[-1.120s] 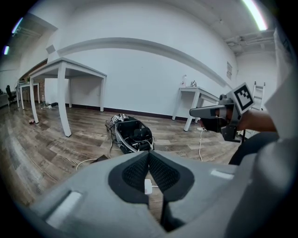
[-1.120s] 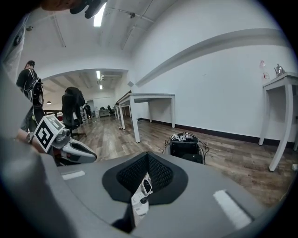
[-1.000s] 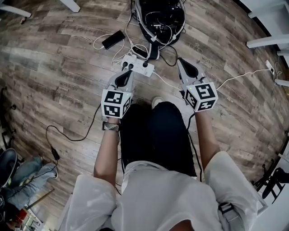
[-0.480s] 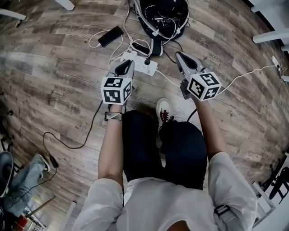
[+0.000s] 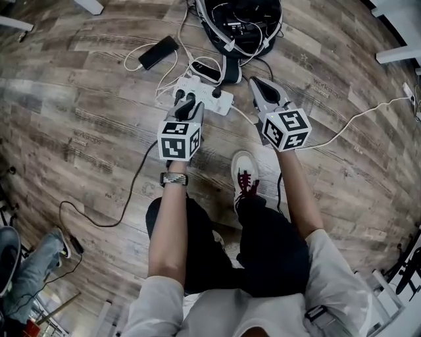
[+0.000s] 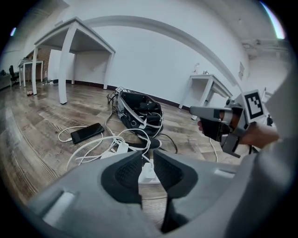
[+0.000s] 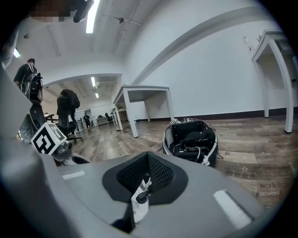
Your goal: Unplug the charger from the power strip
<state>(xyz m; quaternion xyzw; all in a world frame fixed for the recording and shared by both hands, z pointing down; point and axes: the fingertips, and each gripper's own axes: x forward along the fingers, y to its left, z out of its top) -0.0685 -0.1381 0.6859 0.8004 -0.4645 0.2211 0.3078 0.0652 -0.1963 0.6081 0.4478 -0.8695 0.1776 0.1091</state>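
Two tools hang low over the floor, and both point at the white power strip (image 5: 223,102) in front of the person's shoe (image 5: 245,172). The left tool (image 5: 187,100) is at the near end of the strip. Its jaws have just been opening, and they stand a little apart with nothing pressed between them. The strip shows through the gap. I think they open so they can go around a plug. The right tool (image 5: 256,83) has its jaws together and holds nothing. It waits near the other end of the strip, maybe to hold it down. The charger is not yet pulled out. It sits in the strip among black plugs and white wires, and I cannot tell for sure which one it is. A black phone (image 5: 159,52) lies near on a white wire. An open black bag (image 5: 240,20) full of cables sits just behind the strip. The floor (image 5: 92,125) is made of grey-brown wood planks. The room is big, with white walls and white tables (image 6: 74,37) standing well apart.
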